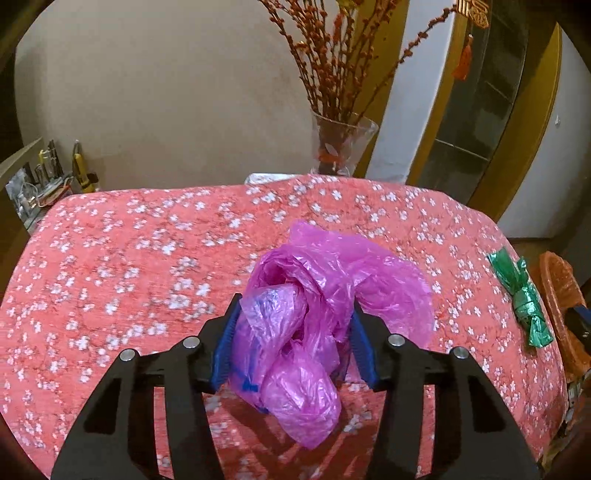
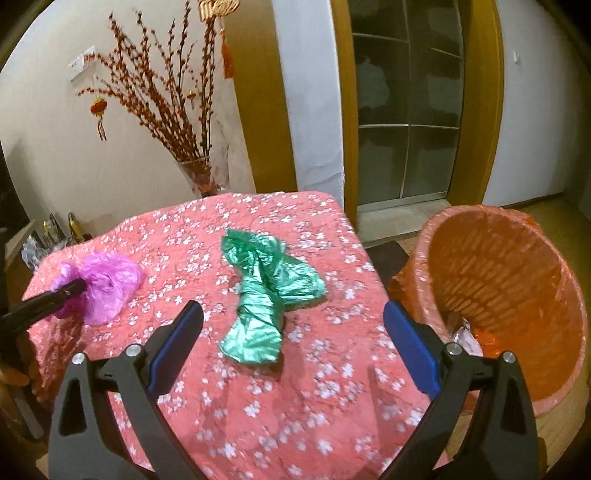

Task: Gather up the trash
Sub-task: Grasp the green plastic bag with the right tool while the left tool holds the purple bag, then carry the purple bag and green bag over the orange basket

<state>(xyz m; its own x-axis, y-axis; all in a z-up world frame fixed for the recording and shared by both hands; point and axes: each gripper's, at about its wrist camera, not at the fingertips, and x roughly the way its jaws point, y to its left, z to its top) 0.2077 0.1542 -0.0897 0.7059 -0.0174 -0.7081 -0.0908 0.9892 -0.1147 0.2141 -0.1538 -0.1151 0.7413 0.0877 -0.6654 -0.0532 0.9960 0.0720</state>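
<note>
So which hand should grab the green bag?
The right. Its open gripper faces the green bag directly, while the left gripper is already squeezing the pink bag.

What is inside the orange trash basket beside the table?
The orange trash basket is lined with an orange plastic bag. Some crumpled clear trash lies at its bottom. The right gripper finger covers part of the bottom.

No text, label, brand or number can be read in either view. The gold hanging ornament (image 1: 472,11) at the top edge of the left wrist view has a shape like a character, but it is cut off and cannot be read. The same kind of gold ornament (image 2: 218,7) at the top of the right wrist view is also cut off and unreadable.
</note>
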